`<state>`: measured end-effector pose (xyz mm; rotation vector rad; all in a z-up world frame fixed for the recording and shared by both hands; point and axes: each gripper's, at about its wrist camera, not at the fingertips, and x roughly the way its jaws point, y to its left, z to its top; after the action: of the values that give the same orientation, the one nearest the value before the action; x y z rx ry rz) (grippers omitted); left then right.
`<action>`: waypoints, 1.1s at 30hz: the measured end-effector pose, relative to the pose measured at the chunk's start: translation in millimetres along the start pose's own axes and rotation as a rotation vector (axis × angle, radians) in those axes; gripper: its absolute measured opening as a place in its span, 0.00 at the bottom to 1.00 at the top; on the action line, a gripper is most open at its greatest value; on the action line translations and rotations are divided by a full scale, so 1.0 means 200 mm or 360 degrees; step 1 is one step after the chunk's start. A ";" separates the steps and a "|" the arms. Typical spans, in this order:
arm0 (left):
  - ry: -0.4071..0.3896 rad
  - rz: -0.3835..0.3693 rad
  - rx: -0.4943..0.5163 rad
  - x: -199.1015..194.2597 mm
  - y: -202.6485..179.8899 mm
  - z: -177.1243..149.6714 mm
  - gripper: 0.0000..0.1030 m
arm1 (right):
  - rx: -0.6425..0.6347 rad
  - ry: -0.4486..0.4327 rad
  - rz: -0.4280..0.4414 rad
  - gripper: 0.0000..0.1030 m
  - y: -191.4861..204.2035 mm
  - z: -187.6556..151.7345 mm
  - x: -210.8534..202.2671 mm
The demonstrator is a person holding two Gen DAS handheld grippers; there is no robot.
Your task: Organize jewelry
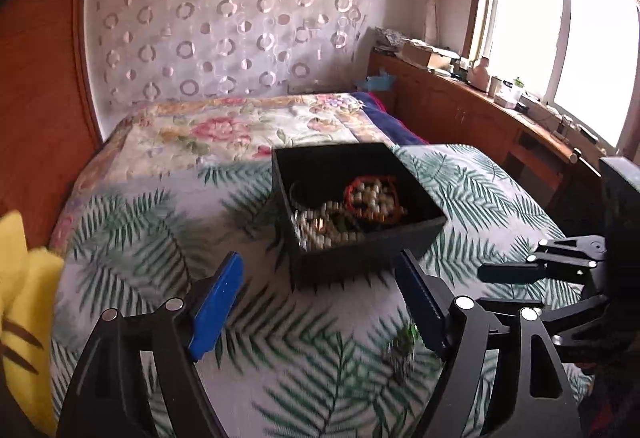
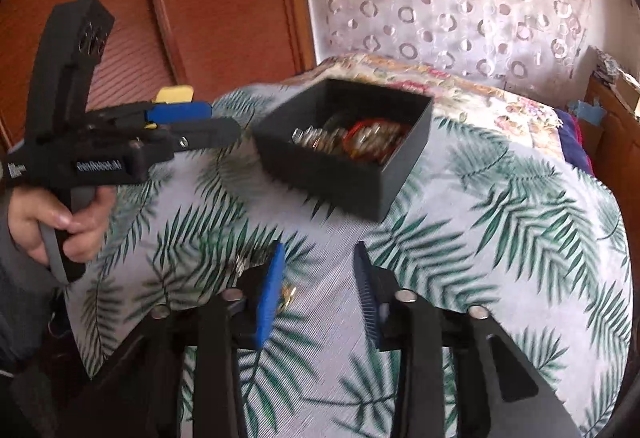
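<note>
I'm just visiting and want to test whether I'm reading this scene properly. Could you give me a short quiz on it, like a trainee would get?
1. True or false: the black box is empty.
2. What does the box rest on? A) a wooden desk B) the palm-leaf bed cover C) a windowsill
3. In the left wrist view, what lies between the two blue fingers of the left hand-held gripper?

Key
1. False: beaded jewelry is piled inside it.
2. B.
3. Nothing: the fingers stand wide apart with only bed cover and the box's near wall seen past them.
</note>
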<state>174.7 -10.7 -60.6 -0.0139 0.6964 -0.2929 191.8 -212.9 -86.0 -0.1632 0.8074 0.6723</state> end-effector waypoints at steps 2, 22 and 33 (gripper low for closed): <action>0.0013 0.0000 -0.0010 -0.02 0.02 -0.04 0.73 | -0.0017 0.0034 0.0020 0.27 0.02 -0.03 0.02; 0.0158 -0.0049 0.0051 0.00 -0.07 -0.24 0.73 | -0.0131 0.0116 -0.0088 0.11 0.11 -0.09 0.10; 0.0216 -0.0065 0.0198 0.07 -0.22 -0.23 0.72 | -0.0050 0.0036 -0.0107 0.11 0.01 -0.09 -0.03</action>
<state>143.2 -53.1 -99.8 0.1108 0.8119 -0.3786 177.1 -220.1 -94.0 -0.2258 0.8101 0.6208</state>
